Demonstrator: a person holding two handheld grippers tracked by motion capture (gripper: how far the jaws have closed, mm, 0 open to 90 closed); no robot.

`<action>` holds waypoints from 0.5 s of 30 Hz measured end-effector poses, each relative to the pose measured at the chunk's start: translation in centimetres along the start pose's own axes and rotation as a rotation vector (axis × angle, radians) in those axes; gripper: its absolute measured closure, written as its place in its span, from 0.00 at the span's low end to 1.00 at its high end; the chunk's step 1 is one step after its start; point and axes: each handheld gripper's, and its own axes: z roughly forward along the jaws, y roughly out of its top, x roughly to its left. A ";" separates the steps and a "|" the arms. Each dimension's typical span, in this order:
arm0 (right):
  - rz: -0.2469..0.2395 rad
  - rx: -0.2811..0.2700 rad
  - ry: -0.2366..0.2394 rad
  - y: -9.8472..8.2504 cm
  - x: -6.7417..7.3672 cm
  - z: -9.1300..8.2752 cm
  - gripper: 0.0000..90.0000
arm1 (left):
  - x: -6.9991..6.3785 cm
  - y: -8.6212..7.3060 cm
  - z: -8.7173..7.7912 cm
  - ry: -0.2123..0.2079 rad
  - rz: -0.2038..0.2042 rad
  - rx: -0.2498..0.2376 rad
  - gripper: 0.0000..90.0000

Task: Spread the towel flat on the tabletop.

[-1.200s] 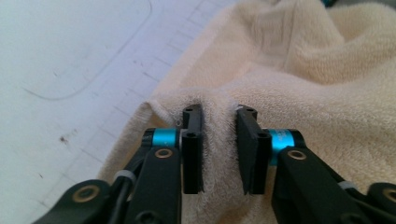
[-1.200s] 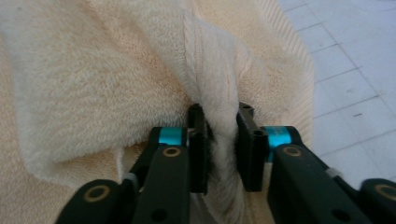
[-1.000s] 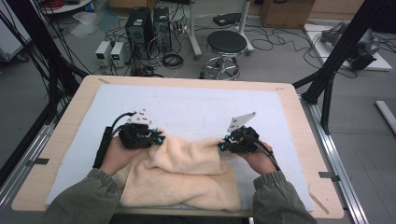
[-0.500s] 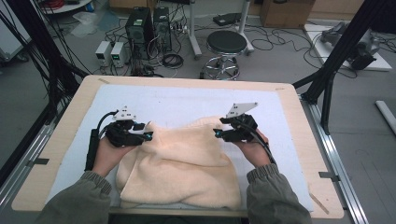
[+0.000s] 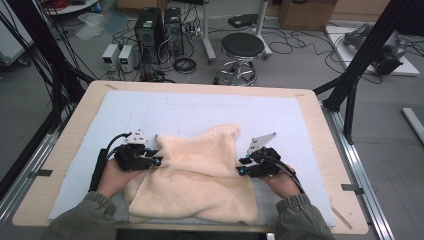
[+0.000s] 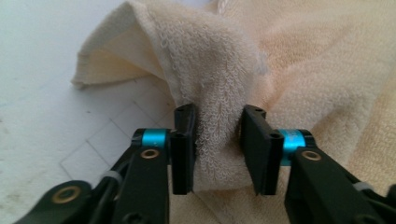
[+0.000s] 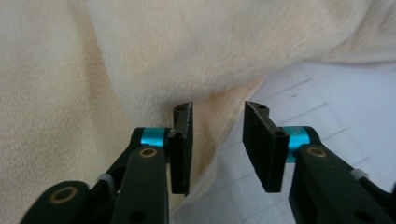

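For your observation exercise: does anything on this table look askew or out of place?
Yes: the towel lies rumpled, not flat. Its far part is bunched into a hump, and its edges run crooked across the white mat. A fold of it stands between the left gripper's jaws. Nothing looks spilled or damaged.
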 end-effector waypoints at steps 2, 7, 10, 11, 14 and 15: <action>-0.006 0.032 0.030 -0.3 0.0 0.6 0.86 | -0.2 0.0 0.2 -0.005 0.014 0.018 0.83; -0.017 0.047 0.053 -0.4 0.4 0.1 0.97 | -0.7 0.0 -0.2 0.006 0.039 0.008 0.91; -0.033 0.049 0.037 -0.7 1.4 -1.1 0.97 | -1.1 0.0 -0.7 0.006 0.040 -0.010 0.92; -0.040 0.048 0.030 -0.9 1.9 -1.6 0.97 | -1.2 -0.1 -0.9 0.006 0.041 -0.019 0.92; -0.058 0.035 0.007 -1.6 3.4 -3.4 0.97 | -1.8 -0.3 -1.6 0.001 0.042 -0.042 0.93; -0.057 0.031 0.007 -1.7 3.8 -3.7 0.97 | -2.1 -0.4 -1.9 -0.007 0.042 -0.052 0.93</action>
